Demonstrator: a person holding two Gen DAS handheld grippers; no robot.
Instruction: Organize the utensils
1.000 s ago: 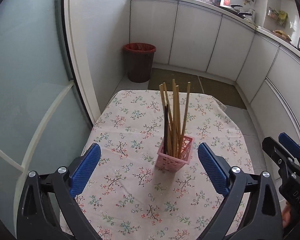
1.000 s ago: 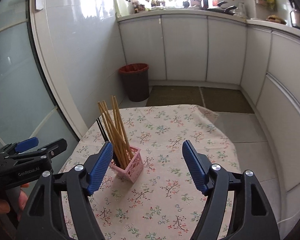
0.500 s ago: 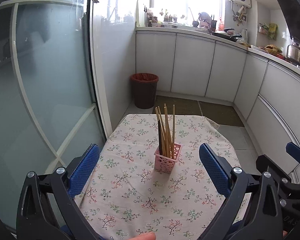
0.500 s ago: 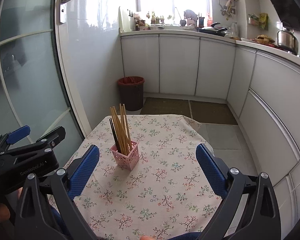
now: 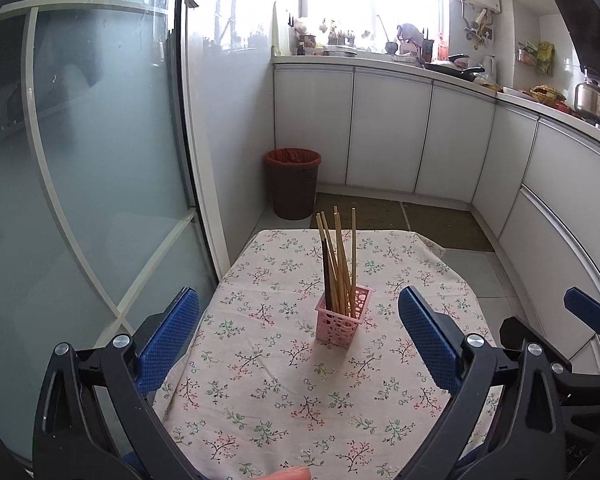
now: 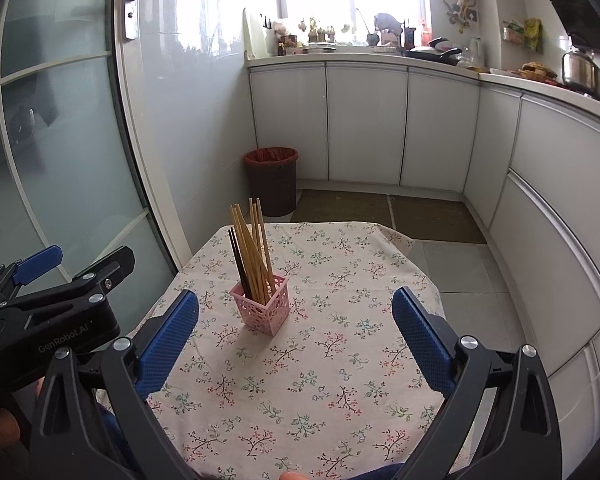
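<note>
A pink lattice basket stands upright on the floral-cloth table; it also shows in the right wrist view. Several wooden chopsticks and a dark pair stand in it, also seen in the right wrist view. My left gripper is open and empty, held back from the basket above the near table edge. My right gripper is open and empty, likewise back from the basket. The left gripper's body shows at the left of the right wrist view.
A frosted glass sliding door stands close to the table's left side. A brown bin with a red liner stands on the floor beyond the table. White kitchen cabinets line the back and right walls.
Both grippers have pulled back and up from the basket, which now looks smaller and farther away. Both stay open and empty. The basket and chopsticks have not moved.
</note>
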